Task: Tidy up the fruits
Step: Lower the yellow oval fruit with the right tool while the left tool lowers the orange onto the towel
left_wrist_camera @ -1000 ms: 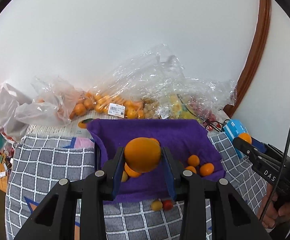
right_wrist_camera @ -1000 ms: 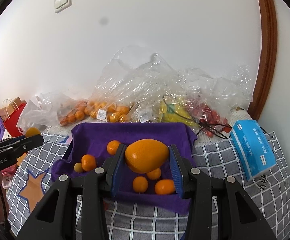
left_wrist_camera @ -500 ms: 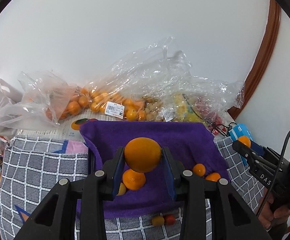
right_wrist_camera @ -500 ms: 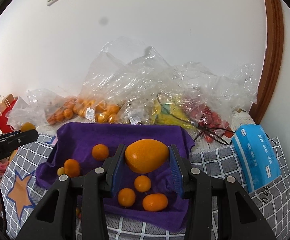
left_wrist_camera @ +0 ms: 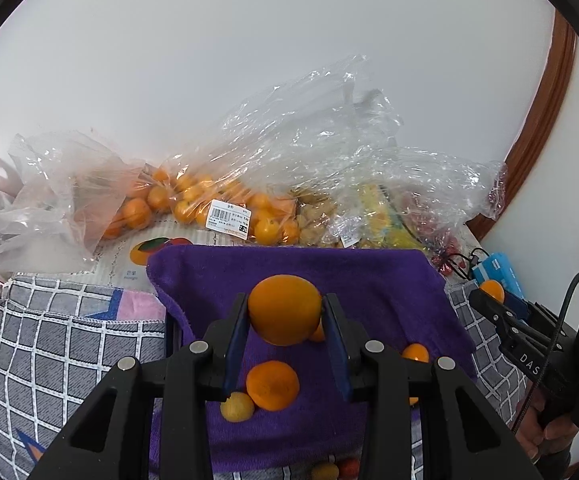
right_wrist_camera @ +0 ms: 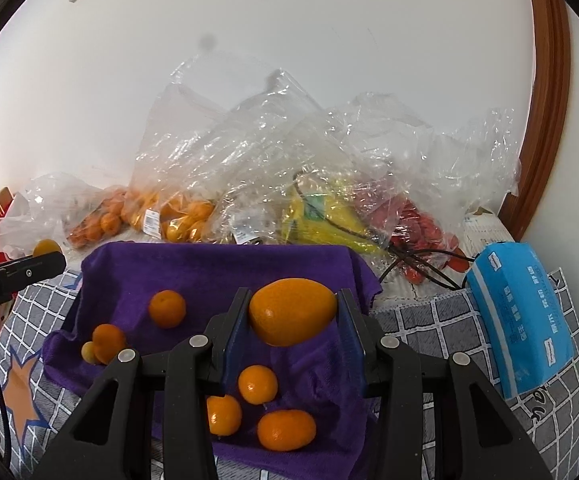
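Two wrist views angled down, close over one purple cloth (left_wrist_camera: 369, 280) (shared)

Your work surface is covered by a grey checked cloth (right_wrist_camera: 441, 324) with white grid lines. On it lie a purple towel (right_wrist_camera: 217, 272), a blue tissue pack (right_wrist_camera: 525, 312) at the right, and clear plastic bags (right_wrist_camera: 273, 160) of fruit heaped along the wall; two small fruits (left_wrist_camera: 335, 470) sit just off the towel's near edge
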`<act>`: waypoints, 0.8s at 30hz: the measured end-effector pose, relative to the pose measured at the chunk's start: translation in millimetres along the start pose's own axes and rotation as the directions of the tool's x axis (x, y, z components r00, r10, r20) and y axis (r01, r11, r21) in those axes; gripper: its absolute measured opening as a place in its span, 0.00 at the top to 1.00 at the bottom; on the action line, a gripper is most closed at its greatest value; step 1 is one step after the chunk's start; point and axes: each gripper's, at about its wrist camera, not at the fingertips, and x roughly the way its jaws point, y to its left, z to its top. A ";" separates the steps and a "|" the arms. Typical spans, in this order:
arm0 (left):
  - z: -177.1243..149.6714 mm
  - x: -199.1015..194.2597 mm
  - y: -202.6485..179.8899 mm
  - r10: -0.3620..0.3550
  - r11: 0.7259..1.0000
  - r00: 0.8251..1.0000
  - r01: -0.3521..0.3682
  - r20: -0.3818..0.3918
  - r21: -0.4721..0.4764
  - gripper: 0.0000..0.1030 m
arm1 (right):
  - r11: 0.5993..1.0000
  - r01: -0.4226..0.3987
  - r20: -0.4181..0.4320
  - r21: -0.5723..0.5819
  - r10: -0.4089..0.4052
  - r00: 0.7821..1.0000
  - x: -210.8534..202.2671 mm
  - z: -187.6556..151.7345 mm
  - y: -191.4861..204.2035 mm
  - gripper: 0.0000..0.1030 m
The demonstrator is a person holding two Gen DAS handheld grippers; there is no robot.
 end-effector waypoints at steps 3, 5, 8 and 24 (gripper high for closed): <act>0.7 8.5 -0.3 -0.001 1.000 1.000 0.001 -0.008 -0.004 0.66 | 1.000 0.001 -0.007 0.003 -0.001 1.000 5.9 -1.5 -2.3 0.59; 0.7 12.8 -0.5 -0.001 1.000 1.000 0.001 -0.013 -0.004 0.66 | 1.000 0.002 -0.013 0.007 -0.002 1.000 10.4 -2.3 -4.6 0.59; 0.7 17.6 1.2 -0.001 1.000 1.000 0.001 -0.016 -0.008 0.66 | 1.000 0.004 -0.021 0.011 -0.004 1.000 16.0 -3.5 -7.2 0.59; -9.9 53.0 -6.7 -0.027 1.000 0.995 0.028 -0.095 0.010 0.66 | 1.000 -0.006 -0.095 0.022 0.008 0.995 51.1 -20.4 -12.1 0.59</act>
